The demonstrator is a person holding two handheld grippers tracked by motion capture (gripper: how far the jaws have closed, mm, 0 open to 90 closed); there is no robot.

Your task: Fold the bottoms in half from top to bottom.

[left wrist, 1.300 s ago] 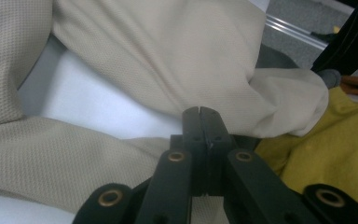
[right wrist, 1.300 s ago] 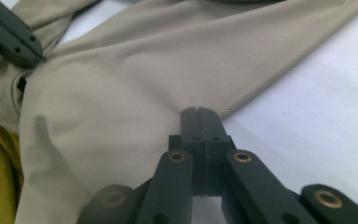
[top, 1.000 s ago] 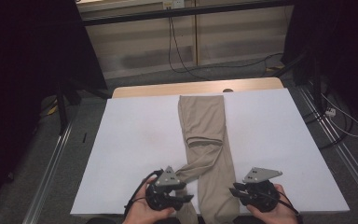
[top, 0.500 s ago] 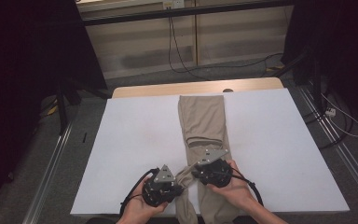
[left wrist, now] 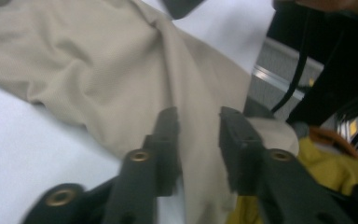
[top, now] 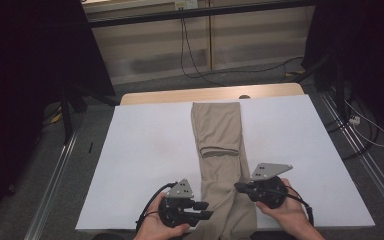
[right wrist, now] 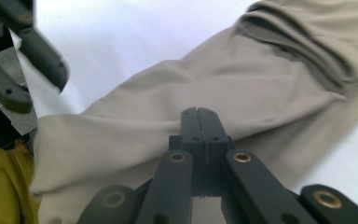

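In the high view we see the long beige folded trousers (top: 221, 165) running down the centre of the white table (top: 145, 150). Our left gripper (left wrist: 198, 123) gapes over their hem; our right gripper (right wrist: 199, 116) is pressed closed, holding nothing.

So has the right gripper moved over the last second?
Yes. The right gripper swung in over the trousers half a second ago, then came back right; it now sits at their right edge, jaws shut.
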